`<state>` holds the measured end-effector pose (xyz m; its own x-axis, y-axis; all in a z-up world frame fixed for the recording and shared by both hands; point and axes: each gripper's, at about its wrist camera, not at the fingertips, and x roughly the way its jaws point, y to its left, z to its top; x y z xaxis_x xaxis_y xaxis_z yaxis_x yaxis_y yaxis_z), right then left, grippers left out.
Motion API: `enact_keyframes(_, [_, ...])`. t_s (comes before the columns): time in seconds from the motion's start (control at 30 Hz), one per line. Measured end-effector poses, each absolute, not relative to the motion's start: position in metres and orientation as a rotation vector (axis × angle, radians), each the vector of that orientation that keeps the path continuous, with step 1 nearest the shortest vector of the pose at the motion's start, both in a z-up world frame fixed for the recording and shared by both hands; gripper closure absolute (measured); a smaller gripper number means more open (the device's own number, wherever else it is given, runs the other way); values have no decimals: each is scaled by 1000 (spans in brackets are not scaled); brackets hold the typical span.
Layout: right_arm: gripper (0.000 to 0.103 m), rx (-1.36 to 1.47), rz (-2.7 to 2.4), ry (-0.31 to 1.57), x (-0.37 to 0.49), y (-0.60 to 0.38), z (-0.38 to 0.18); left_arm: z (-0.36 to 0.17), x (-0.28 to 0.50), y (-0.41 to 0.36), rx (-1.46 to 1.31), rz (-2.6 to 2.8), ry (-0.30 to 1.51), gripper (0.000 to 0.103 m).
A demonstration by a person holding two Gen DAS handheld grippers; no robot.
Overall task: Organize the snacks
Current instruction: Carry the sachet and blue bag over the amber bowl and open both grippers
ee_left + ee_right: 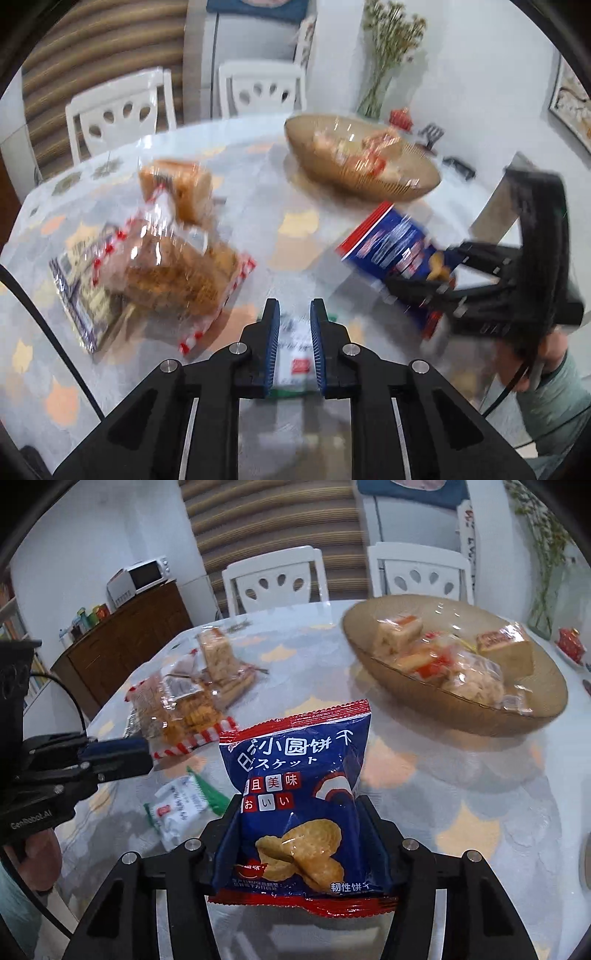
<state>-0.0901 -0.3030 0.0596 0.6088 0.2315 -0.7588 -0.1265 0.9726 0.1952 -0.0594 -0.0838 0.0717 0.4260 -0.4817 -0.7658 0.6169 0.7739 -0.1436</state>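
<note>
Right gripper (299, 834) clamps the blue-and-red foil biscuit packet (301, 805) upright, clear of the table, presumably bound for the amber ribbed glass bowl (461, 720) at two o'clock. Left gripper (293, 347) is closed, its blue pads flanking the small white-and-green sachet (293, 360); whether they pinch it I cannot tell.

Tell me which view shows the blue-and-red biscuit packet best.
Right wrist view: the blue-and-red biscuit packet fills the centre, sharp and front-on. The left wrist view shows it blurred at the right, partly behind gripper fingers.
</note>
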Motion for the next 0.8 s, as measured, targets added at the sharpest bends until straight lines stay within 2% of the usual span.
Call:
enact_keyframes(0.03, [46, 147, 210, 904, -89, -309, 56, 65, -57, -83, 166, -690, 951, 67])
enact_keyframes(0.1, [46, 176, 216, 917, -89, -316, 50, 55, -59, -78, 128, -708, 1021, 37])
enact_keyframes(0.17, [46, 197, 214, 933, -88, -320, 43, 48, -65, -78, 105, -712, 1031, 18])
enact_keyframes(0.2, [46, 205, 211, 940, -88, -321, 40, 46, -67, -80, 107, -708, 1027, 17])
enact_keyframes(0.3, [46, 198, 208, 944, -87, -320, 38, 40, -68, -93, 133, -690, 1014, 17])
enact_keyframes(0.33, [46, 194, 209, 940, -88, -319, 40, 37, -67, -98, 168, -661, 1015, 23])
enact_keyframes(0.37, [46, 194, 212, 937, -89, -319, 41, 33, -66, -105, 216, -631, 1020, 32])
enact_keyframes(0.4, [46, 195, 212, 934, -90, -319, 42, 27, -66, -113, 274, -610, 1031, 51])
enact_keyframes(0.57, [46, 190, 198, 916, -96, -320, 49, 33, -76, -124, 319, -618, 969, 55])
enact_keyframes(0.8, [46, 181, 161, 802, -106, -329, 101, 91, -70, -145, 303, -676, 829, 55])
